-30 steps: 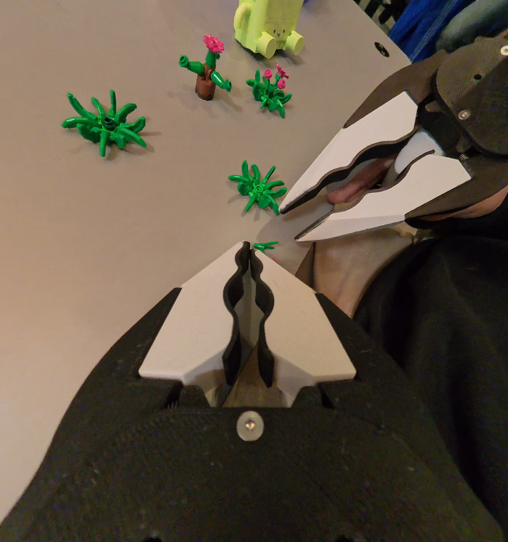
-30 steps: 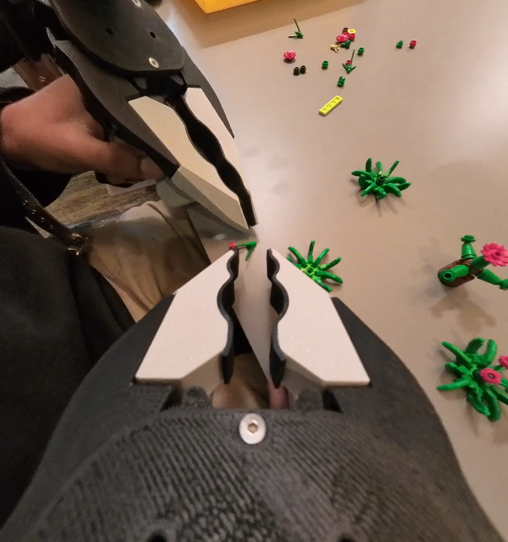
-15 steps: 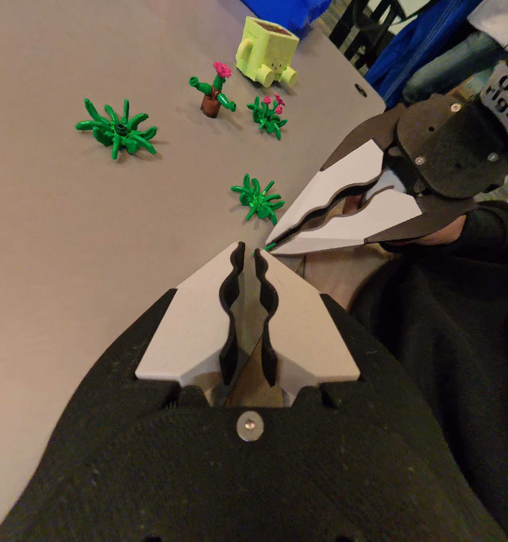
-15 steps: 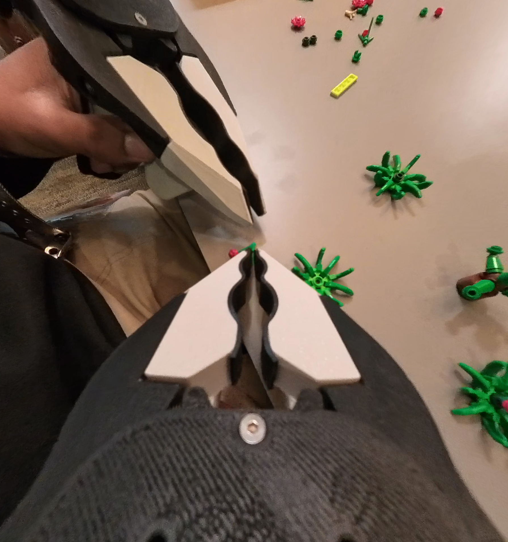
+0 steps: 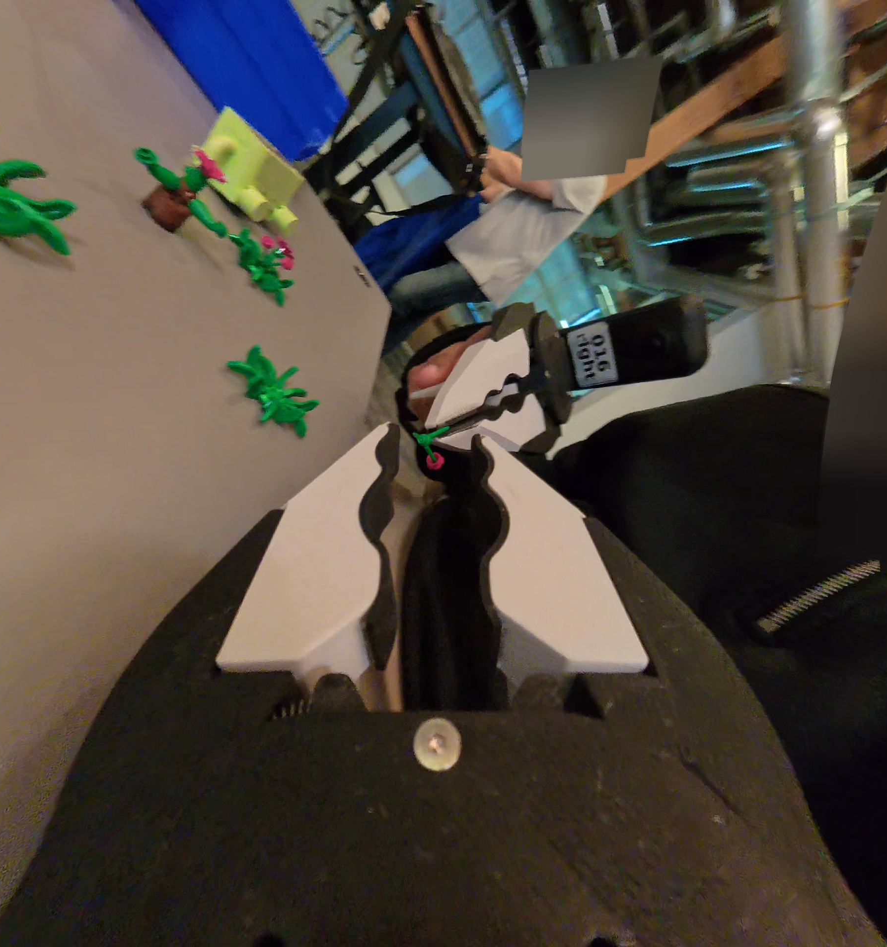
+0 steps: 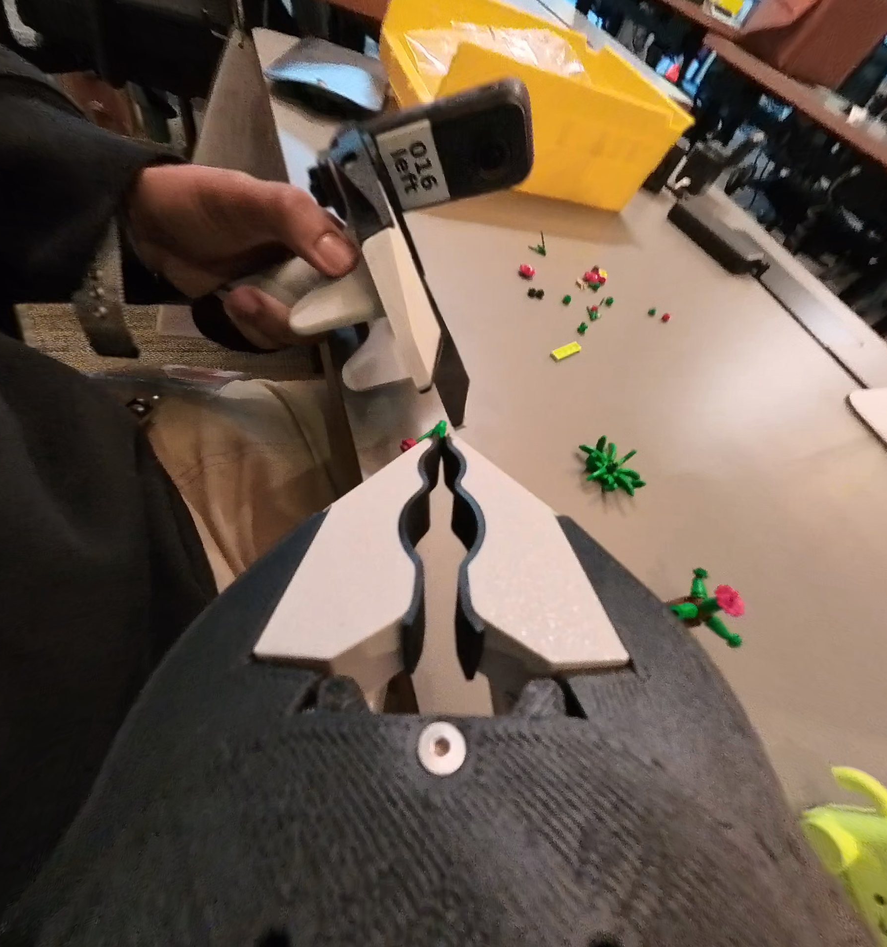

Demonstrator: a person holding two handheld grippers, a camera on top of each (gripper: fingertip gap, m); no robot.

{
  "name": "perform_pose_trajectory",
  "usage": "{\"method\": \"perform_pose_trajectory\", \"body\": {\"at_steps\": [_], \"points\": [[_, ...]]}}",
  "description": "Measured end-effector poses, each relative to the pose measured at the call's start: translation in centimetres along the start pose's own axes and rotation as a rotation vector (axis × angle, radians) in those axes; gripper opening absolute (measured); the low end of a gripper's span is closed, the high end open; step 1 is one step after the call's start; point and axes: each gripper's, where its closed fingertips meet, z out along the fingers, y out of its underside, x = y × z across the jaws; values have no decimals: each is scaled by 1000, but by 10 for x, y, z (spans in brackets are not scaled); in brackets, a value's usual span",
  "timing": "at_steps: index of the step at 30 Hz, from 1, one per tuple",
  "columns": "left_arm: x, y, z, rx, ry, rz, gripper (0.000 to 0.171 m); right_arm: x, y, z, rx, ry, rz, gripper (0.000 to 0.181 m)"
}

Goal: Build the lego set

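1. Right gripper (image 6: pixel 441 441): fingers pinched together at the tips, clamped on the green stem of a flower sprig (image 6: pixel 423 437). In the left wrist view the same gripper (image 5: pixel 444 429) shows farther off, the sprig (image 5: pixel 429 448) hanging from its tips with the pink bloom lowest.
2. Sprig: held in the air just off the table (image 6: pixel 687 410) edge, over the person's lap.
3. Left gripper (image 5: pixel 435 443): fingers parted with a clear gap, nothing between them. Its tips sit to either side of the sprig; whether they touch it is hard to tell.
4. Left hand (image 6: pixel 236 246): wrapped round the left gripper's handle, above the sprig.
5. Small leaf cluster (image 6: pixel 610 469): on the table, near the sprig, to its right in the right wrist view.
6. Brown-potted cactus (image 6: pixel 708 607): on the table, farther right of the sprig, with a pink flower.
7. Flowering bush (image 5: pixel 267 261): on the table beside the cactus (image 5: pixel 180 187).
8. Lime-green pot (image 5: pixel 249 166): on the table just behind the cactus.
9. Loose small pieces (image 6: pixel 592 297): scattered on the table well beyond the sprig, a yellow plate (image 6: pixel 566 351) among them.
10. Yellow bin (image 6: pixel 559 118): at the table's far end.
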Motion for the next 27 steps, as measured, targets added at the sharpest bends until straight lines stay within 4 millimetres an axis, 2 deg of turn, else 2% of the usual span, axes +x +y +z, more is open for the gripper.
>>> {"method": "perform_pose_trajectory", "body": {"at_steps": [4,9,13,27], "points": [[13,4,3,-17,107,-44,23,-7,-16,-12,83,-39,-50,0],[24,13,10,-71,169,-37,13,-11,-21,-15,94,-46,-84,0],[22,13,9,-72,156,-31,4,-13,-22,-14,96,-48,-97,0],[16,13,9,-76,90,21,4,-14,-17,-12,50,-49,-119,0]]}}
